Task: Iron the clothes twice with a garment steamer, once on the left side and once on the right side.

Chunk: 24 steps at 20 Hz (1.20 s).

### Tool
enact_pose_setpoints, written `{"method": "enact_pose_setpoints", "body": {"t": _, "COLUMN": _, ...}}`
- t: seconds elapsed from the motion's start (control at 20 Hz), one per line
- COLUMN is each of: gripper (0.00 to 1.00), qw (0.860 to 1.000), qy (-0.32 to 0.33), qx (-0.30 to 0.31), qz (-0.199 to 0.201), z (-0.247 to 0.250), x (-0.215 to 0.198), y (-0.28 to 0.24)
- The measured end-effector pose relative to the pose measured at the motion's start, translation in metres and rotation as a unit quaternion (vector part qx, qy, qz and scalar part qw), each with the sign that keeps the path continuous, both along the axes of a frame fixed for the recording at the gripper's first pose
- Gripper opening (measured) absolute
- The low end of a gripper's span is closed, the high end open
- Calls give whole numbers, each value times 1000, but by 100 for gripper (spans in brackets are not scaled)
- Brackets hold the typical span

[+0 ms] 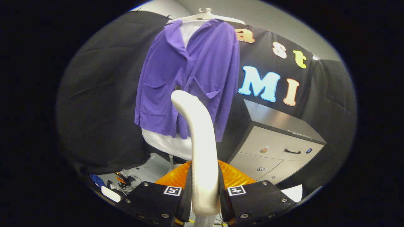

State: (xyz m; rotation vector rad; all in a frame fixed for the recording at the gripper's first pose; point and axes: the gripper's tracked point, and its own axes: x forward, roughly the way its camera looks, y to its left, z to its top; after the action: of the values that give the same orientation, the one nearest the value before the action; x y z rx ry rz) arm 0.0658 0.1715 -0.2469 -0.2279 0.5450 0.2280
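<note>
While one purple jacket (189, 82) hangs beyond, the tool (205, 195) clamps both fingers on one steamer handle (200, 142).

Grey drawer cabinet (277, 138) beside the black cloth wall (104, 94); tangled cables (126, 180) on the floor.

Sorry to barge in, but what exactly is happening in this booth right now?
A person's handheld gripper is clamped on the white handle of a garment steamer, both fingers pressing its sides. The steamer head points toward a purple jacket hanging on a white hanger, with a grey drawer cabinet beside it.
</note>
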Motion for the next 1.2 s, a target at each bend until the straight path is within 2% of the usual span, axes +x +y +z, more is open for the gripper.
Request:
{"method": "enact_pose_setpoints", "body": {"t": 0.3, "gripper": 38, "qw": 997, "qy": -42, "qx": 59, "qz": -37, "z": 52, "x": -9, "y": -49}}
{"method": "enact_pose_setpoints", "body": {"t": 0.85, "gripper": 38, "qw": 994, "qy": -52, "qx": 93, "qz": -23, "z": 88, "x": -68, "y": -102}}
{"method": "enact_pose_setpoints", "body": {"t": 1.2, "gripper": 38, "qw": 985, "qy": -118, "qx": 110, "qz": -56, "z": 133, "x": -75, "y": -125}}
